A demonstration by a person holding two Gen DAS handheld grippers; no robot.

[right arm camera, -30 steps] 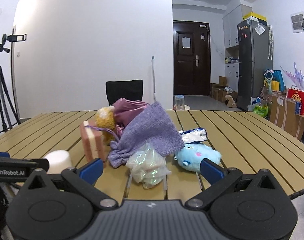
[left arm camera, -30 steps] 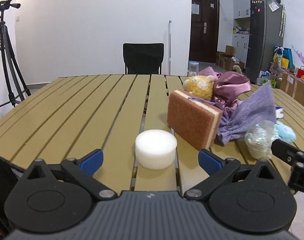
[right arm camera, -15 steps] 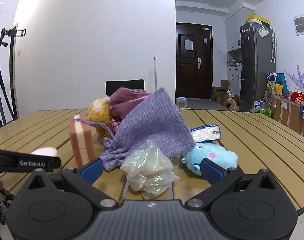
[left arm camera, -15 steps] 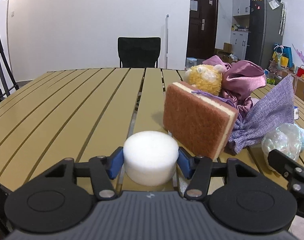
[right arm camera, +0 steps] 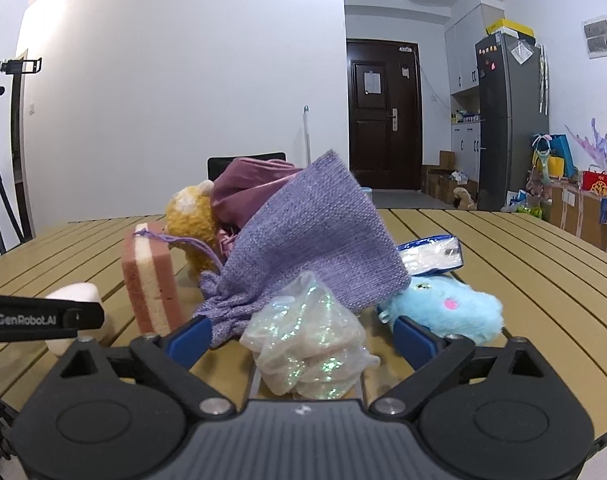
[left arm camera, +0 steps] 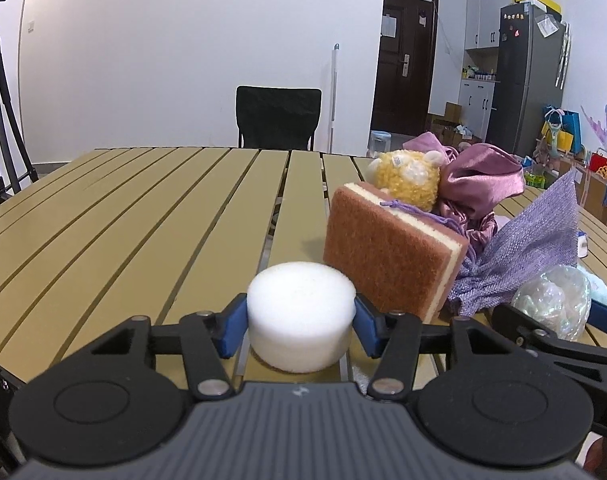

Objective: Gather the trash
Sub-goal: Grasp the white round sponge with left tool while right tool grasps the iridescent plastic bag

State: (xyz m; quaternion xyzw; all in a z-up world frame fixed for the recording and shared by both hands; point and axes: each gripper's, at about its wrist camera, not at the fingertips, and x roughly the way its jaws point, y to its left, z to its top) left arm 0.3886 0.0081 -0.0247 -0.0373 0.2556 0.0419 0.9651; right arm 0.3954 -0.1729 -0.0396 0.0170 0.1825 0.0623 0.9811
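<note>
The left gripper (left arm camera: 300,322) clamps its blue pads on the white foam puck (left arm camera: 300,316), which sits on the slatted table (left arm camera: 143,216) just left of the upright sponge (left arm camera: 391,252). The right gripper (right arm camera: 301,336) is closing, its jaws not yet touching the crumpled iridescent wrapper (right arm camera: 307,344) between them, right of the sponge and before the lilac pouch (right arm camera: 315,240).

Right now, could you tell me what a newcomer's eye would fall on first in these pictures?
The white round foam puck, pinched in the left gripper at the slatted wooden table's near edge. Next, the crumpled iridescent plastic bag between the closing right gripper's blue pads, not yet touched, before a heap of purple pouches.
</note>
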